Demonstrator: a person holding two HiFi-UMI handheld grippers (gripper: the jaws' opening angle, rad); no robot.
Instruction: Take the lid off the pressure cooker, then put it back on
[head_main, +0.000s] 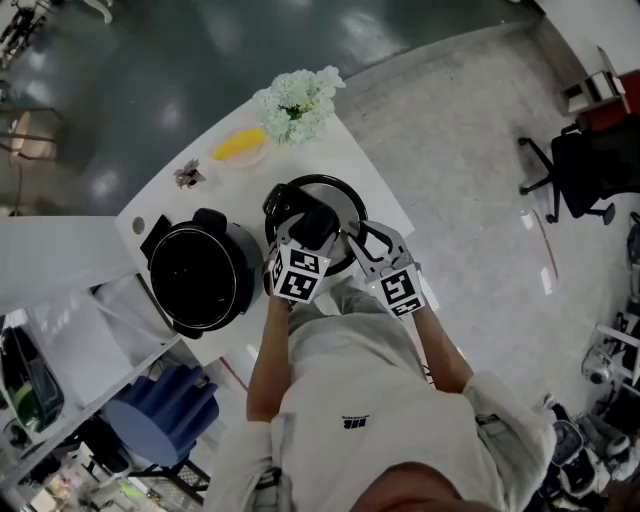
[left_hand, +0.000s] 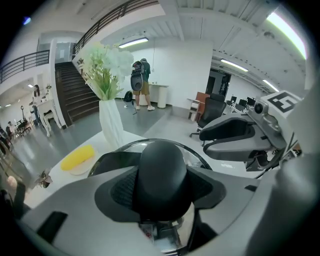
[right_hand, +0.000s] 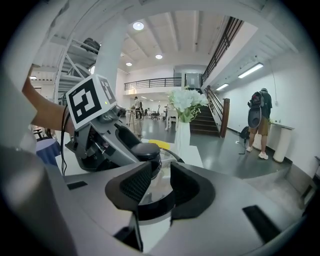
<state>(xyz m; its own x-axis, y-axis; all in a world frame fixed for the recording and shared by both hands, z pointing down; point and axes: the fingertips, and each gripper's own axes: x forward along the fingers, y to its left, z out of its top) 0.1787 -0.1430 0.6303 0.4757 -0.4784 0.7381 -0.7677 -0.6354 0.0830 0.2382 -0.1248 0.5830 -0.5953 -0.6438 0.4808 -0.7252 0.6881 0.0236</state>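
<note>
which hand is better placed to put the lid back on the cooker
Left. The left tongs clamp the lid's knob, and the open cooker sits on that side; the right tongs only straddle the rim.

Head view: left gripper (head_main: 312, 222) and right gripper (head_main: 352, 240) cover most of the lid (head_main: 325, 190) (knob (left_hand: 162, 175) buried between the jaws). Small thing (head_main: 187, 175) beside the plate (head_main: 245, 163): we can't identify it.

Both tilted down, left gripper (left_hand: 161, 189) fingers clamped on lid (head_main: 345, 200) knob (left_hand: 162, 167), right gripper (right_hand: 155, 186) fingers pinching its rim
</note>
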